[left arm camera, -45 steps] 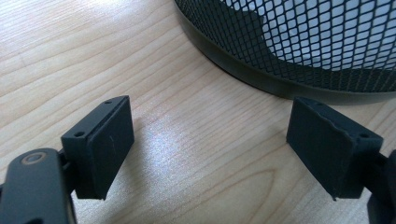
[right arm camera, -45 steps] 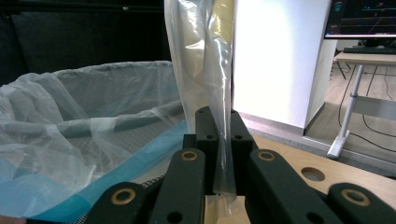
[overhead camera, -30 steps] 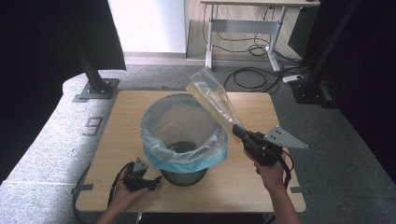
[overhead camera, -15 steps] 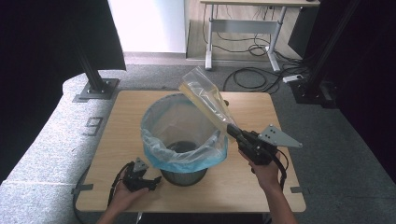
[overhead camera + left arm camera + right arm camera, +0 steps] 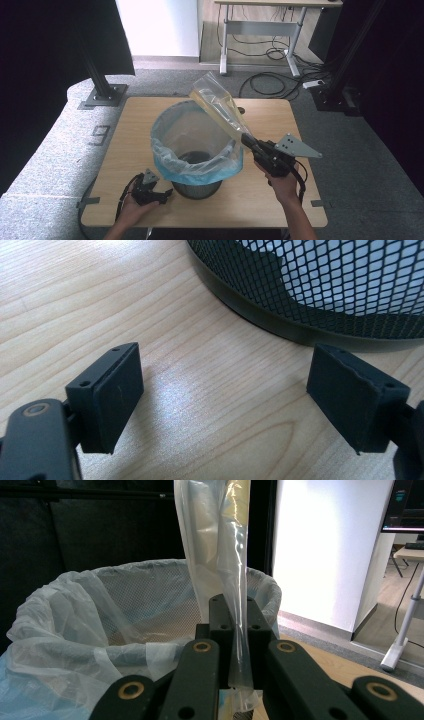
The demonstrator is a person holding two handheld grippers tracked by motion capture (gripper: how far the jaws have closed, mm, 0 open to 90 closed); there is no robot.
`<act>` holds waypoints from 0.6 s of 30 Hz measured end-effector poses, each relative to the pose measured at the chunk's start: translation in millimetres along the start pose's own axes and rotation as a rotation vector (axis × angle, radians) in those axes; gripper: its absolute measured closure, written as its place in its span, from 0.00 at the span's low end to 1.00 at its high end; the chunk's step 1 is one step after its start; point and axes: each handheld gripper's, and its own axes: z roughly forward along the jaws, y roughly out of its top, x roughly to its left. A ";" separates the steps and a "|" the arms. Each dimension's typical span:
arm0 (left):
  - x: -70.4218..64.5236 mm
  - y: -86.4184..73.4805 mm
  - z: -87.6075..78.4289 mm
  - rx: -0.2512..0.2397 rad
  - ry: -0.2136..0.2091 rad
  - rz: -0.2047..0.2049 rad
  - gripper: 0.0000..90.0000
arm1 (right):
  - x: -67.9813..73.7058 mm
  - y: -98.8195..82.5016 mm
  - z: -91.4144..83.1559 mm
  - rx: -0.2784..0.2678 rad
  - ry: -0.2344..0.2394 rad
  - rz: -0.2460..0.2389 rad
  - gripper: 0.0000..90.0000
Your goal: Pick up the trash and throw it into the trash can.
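The clear, yellow-tinted plastic bag (image 5: 220, 106) sits at the centre of the high view, its long axis slanting from the lower right up to the upper left; its pinched narrow end points at the right tongs (image 5: 248, 140), its wide end hangs over the far rim of the black mesh wastebasket with a pale blue liner (image 5: 195, 150); in the right gripper view the bag (image 5: 220, 555) rises straight up the frame from the right tongs (image 5: 235, 625), which are clenched on it. The basket stands mid-tabletop on the light wooden tabletop (image 5: 300, 120), directly beneath the bag. At lower left the left tongs (image 5: 162, 192) lie on the tabletop, released, just beside the basket's base (image 5: 310, 295); a grey desk frame (image 5: 260, 30) stands beyond, at the top.
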 end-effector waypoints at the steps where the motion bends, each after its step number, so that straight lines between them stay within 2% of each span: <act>1: 0.0 0.0 0.0 0.000 0.000 0.000 0.16 | 0.3 0.8 -0.7 -0.001 0.001 -0.003 0.96; 11: 0.0 0.0 0.0 0.000 0.000 0.000 0.16 | 4.4 9.7 1.3 -0.005 0.020 -0.022 0.96; 18: 0.1 0.0 -0.1 0.001 -0.002 0.000 0.16 | 6.7 19.2 11.9 0.006 0.029 -0.037 0.96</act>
